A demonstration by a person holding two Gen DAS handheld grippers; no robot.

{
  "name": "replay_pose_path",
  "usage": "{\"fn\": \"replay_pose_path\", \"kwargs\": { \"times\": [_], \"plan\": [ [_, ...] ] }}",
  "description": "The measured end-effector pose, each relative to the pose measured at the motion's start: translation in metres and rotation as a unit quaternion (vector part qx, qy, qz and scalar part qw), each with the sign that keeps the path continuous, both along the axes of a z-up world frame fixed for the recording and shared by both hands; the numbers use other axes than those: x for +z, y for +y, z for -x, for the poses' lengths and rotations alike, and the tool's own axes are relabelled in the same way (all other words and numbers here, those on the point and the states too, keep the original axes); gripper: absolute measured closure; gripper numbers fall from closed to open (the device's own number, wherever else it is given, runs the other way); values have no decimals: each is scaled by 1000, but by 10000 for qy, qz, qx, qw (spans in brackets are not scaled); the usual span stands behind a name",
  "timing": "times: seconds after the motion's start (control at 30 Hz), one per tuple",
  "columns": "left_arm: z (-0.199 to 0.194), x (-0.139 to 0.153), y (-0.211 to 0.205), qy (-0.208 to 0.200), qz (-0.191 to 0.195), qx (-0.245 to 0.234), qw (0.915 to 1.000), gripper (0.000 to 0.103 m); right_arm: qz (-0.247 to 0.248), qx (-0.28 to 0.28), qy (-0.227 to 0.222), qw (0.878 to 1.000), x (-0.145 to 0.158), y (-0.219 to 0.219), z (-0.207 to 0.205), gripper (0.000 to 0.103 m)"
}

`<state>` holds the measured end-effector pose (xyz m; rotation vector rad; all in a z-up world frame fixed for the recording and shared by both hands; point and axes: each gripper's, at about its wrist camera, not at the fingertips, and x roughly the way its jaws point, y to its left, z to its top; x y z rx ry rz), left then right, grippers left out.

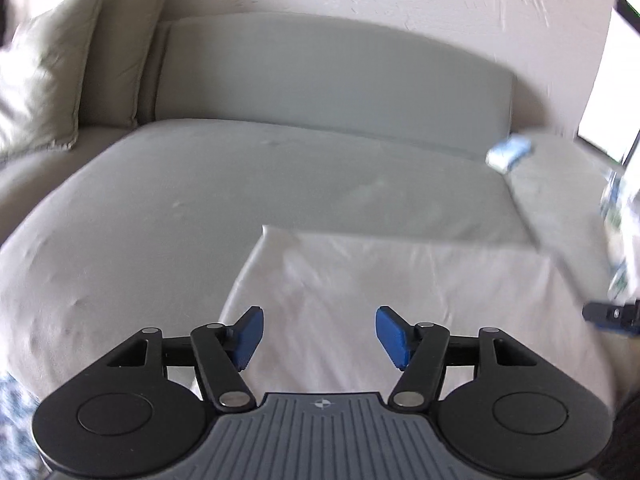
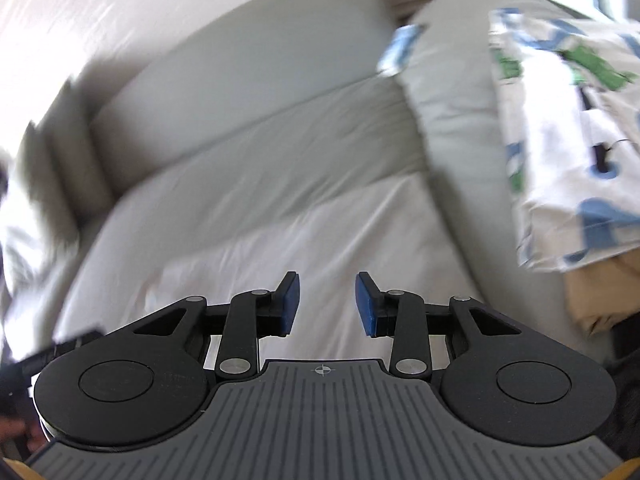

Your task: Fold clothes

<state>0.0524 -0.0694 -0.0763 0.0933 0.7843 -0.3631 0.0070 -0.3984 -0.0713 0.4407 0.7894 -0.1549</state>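
Note:
A white folded cloth (image 1: 400,276) lies flat on the grey sofa seat (image 1: 200,184), near its front edge. My left gripper (image 1: 319,336) hovers above the cloth's near part, jaws apart with only the cloth's surface seen below them. In the right wrist view the same white cloth (image 2: 304,232) spreads over the seat (image 2: 280,152). My right gripper (image 2: 327,304) stands open above it, its blue pads narrowly apart and holding nothing. The right gripper's tip (image 1: 612,314) shows at the right edge of the left wrist view.
Two beige cushions (image 1: 60,76) lean at the sofa's left end. A grey sofa back (image 1: 332,76) rises behind the seat. On the armrest (image 2: 460,100) at the right lies a stack of patterned white, blue and green fabric (image 2: 568,128) over a tan piece (image 2: 600,296).

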Motion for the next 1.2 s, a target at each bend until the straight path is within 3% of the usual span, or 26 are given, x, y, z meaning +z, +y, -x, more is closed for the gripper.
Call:
{"fn": "replay_pose_path", "kwargs": {
  "times": [0.13, 0.2, 0.23, 0.33, 0.43, 0.53, 0.6, 0.77, 0.93, 1.1, 1.2],
  "plan": [
    [-2, -39, -16, 728, -312, -100, 9968, 47, 592, 529, 192, 9967, -20, 40, -7, 67],
    [9, -42, -12, 499, -361, -170, 9980, 44, 834, 809, 489, 9920, -32, 52, -1, 66],
    [11, -44, -8, 539, -410, -197, 9975, 44, 892, 861, 709, 9897, -39, 53, 4, 66],
    [15, -44, 6, 856, -598, -154, 9944, 44, 936, 739, 816, 9895, -42, 42, 32, 66],
    [24, -40, 14, 1046, -960, -47, 9899, 45, 269, 335, 1310, 9905, -38, 21, 54, 67],
    [39, -33, 9, 796, -1249, -48, 9890, 47, -851, -88, 1158, 9896, -32, 0, 76, 65],
    [45, -30, 2, 739, -1151, -139, 9905, 43, -1278, -332, 951, 9867, -28, -8, 83, 64],
    [54, -27, -11, 840, -941, -269, 9917, 39, -1493, -401, 842, 9844, -23, -4, 88, 63],
    [58, -24, -13, 839, -971, -232, 9915, 36, -1821, -513, 851, 9783, -25, -8, 89, 61],
    [60, -23, -19, 860, -807, -109, 9930, 28, -2228, -975, 686, 9675, -33, -19, 95, 60],
    [63, -22, -21, 865, -724, -154, 9935, 26, -2350, -1387, 517, 9606, -33, -27, 102, 53]
  ]
}}
